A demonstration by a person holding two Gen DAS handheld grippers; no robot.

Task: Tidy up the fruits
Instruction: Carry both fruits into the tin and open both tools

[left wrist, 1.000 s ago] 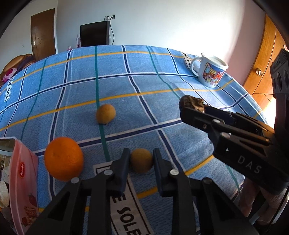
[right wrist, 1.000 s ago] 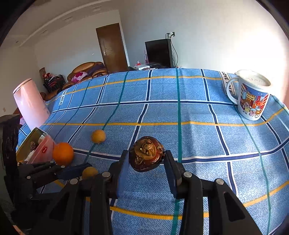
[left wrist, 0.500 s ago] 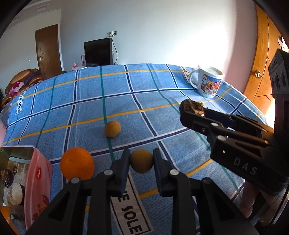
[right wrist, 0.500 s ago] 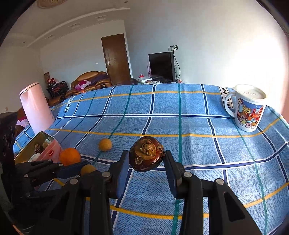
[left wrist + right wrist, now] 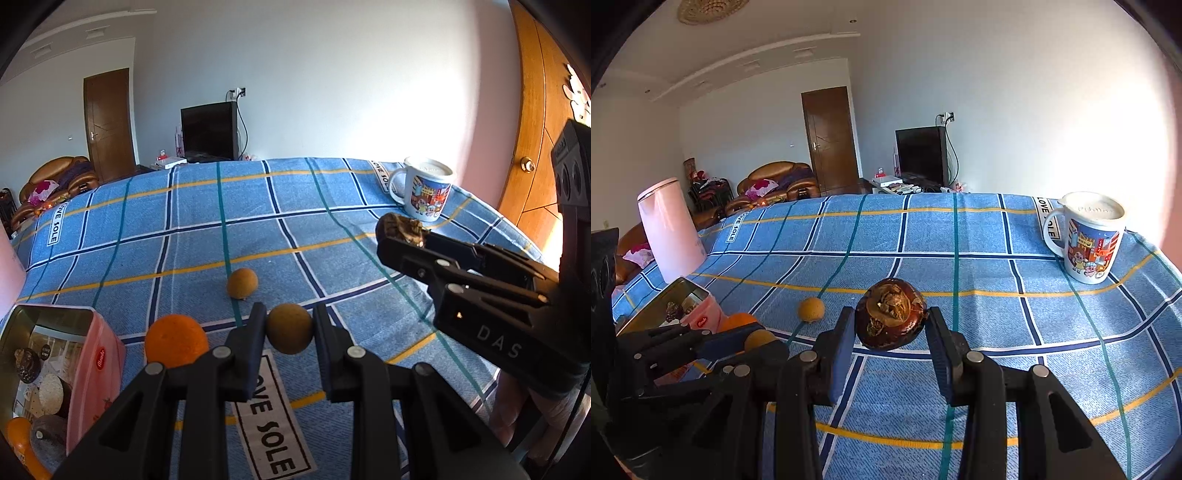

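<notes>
My left gripper (image 5: 290, 326) is shut on a small round tan fruit (image 5: 290, 328), held above the blue checked tablecloth (image 5: 184, 258). My right gripper (image 5: 890, 328) is shut on a dark brown mangosteen (image 5: 891, 319); it also shows at the right of the left wrist view as the right gripper (image 5: 400, 236). A second tan fruit (image 5: 242, 283) lies on the cloth ahead. An orange (image 5: 175, 341) rests beside a pink tin box (image 5: 55, 369) at the left, which holds a dark fruit and another orange. The left gripper (image 5: 753, 341) sits low left in the right wrist view.
A printed mug (image 5: 1086, 236) stands at the far right of the table. A tall pink jug (image 5: 670, 229) stands at the far left edge. Beyond the table are a dark screen (image 5: 210, 131), a sofa and a wooden door.
Both grippers have risen and tilted up with their fruits still held; the table has sunk lower in both views and more of the room and the tin box shows.
</notes>
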